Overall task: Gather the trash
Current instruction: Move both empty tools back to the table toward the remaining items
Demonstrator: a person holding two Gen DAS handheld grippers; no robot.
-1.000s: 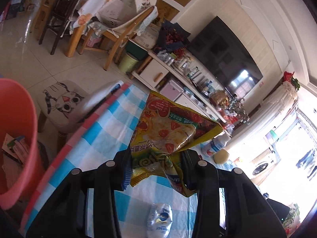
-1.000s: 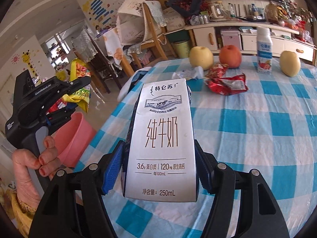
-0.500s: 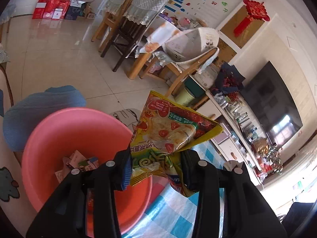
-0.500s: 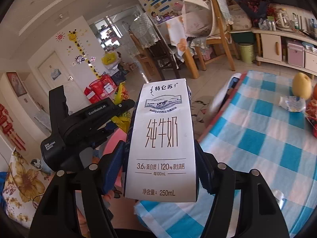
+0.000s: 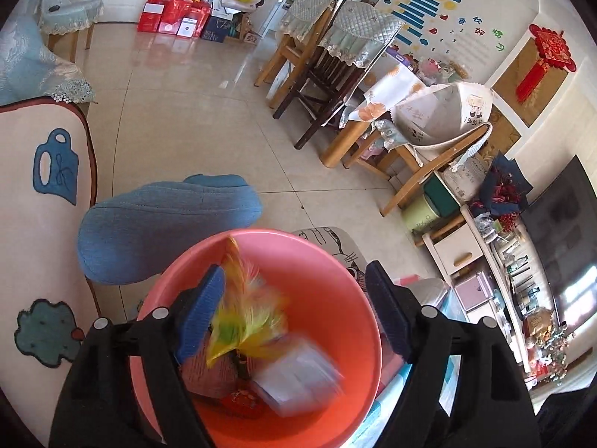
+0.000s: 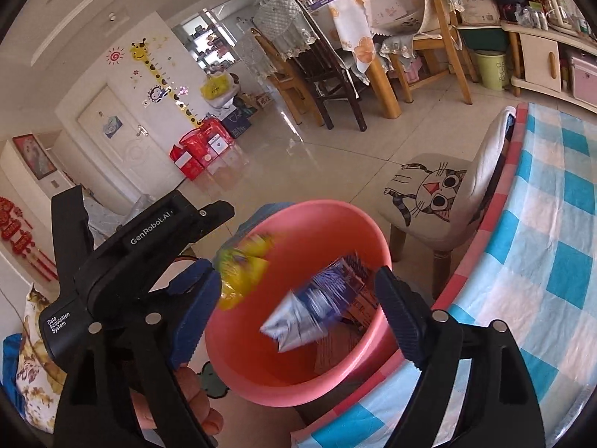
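A pink basin [image 5: 328, 261] stands on the floor beside the table; it also shows in the right wrist view [image 6: 298, 224]. My left gripper [image 5: 294, 310] is open above it, and the yellow snack wrapper [image 5: 246, 321] falls blurred from between its fingers; the wrapper also shows in the right wrist view [image 6: 242, 265]. My right gripper [image 6: 294, 310] is open above the basin, and the milk carton [image 6: 317, 302] falls blurred into it; the carton also shows in the left wrist view [image 5: 298, 377]. Other trash lies at the basin's bottom.
A blue-checked table [image 6: 541, 261] is at the right. A cat-print stool [image 6: 433, 194] stands beside the basin. A blue cushioned stool [image 5: 164, 224] is behind it. Dining chairs [image 5: 321, 74] and a TV cabinet [image 5: 485, 261] stand further off.
Both grippers moved over the pink basin and opened. The snack wrapper and the milk carton left the jaws and are dropping into the basin.
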